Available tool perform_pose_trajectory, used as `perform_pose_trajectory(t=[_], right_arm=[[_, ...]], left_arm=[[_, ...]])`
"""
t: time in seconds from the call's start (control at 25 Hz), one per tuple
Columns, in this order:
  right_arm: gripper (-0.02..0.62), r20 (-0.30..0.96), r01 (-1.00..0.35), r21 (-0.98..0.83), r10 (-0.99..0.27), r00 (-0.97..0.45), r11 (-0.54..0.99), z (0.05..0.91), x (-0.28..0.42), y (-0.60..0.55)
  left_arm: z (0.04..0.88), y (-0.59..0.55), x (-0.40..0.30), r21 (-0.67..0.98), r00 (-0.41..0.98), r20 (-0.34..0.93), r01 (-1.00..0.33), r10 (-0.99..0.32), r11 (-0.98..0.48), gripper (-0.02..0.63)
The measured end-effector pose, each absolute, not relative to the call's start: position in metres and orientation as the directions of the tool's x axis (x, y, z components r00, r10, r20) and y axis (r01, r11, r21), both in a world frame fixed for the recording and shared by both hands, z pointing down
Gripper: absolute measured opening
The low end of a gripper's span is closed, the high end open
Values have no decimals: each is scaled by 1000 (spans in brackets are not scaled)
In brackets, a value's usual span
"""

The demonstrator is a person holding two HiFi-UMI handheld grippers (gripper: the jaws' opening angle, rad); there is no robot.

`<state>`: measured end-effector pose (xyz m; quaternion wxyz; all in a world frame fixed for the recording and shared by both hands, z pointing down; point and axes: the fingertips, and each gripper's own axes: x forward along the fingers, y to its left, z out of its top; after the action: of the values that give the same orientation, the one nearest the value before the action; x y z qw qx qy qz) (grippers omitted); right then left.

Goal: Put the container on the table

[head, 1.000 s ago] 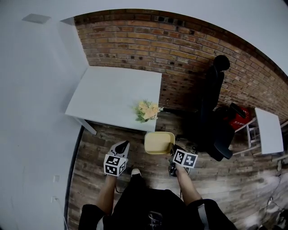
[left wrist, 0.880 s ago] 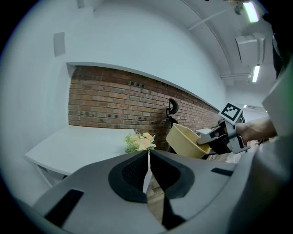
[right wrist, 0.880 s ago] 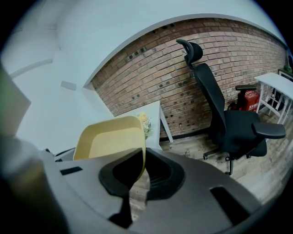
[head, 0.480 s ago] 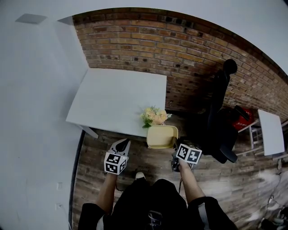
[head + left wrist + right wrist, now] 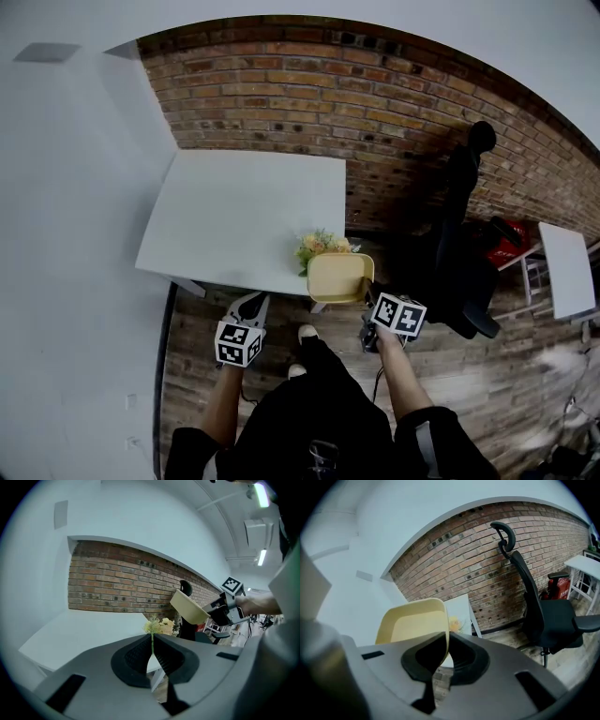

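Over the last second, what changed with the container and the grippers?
The right gripper, jaws shut on the yellow container, carried it forward to the near corner of the table, beside the flowers; it is not set down. The left gripper stayed shut and empty; the flowers stayed put.

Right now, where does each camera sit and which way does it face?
Head view: on the person's head, steeply down onto table; forearms, legs show.
Left gripper view: rides left gripper, faces table and flowers; its shut jaws show.
Right gripper view: rides right gripper, faces brick wall, chair; jaws clamp container.
Shared: all show container, flowers.
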<state>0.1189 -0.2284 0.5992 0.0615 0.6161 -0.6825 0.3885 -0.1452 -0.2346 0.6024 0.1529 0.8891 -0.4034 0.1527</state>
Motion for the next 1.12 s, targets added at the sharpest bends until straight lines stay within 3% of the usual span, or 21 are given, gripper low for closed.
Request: perform_pose_trajectory(t=[1.12], right_arm=[[34,557,-874,-470,-810,-184,-125,605,135,-428]], left_arm=[[607,-418,-144,140,638,429,-747,-640,-650,25]])
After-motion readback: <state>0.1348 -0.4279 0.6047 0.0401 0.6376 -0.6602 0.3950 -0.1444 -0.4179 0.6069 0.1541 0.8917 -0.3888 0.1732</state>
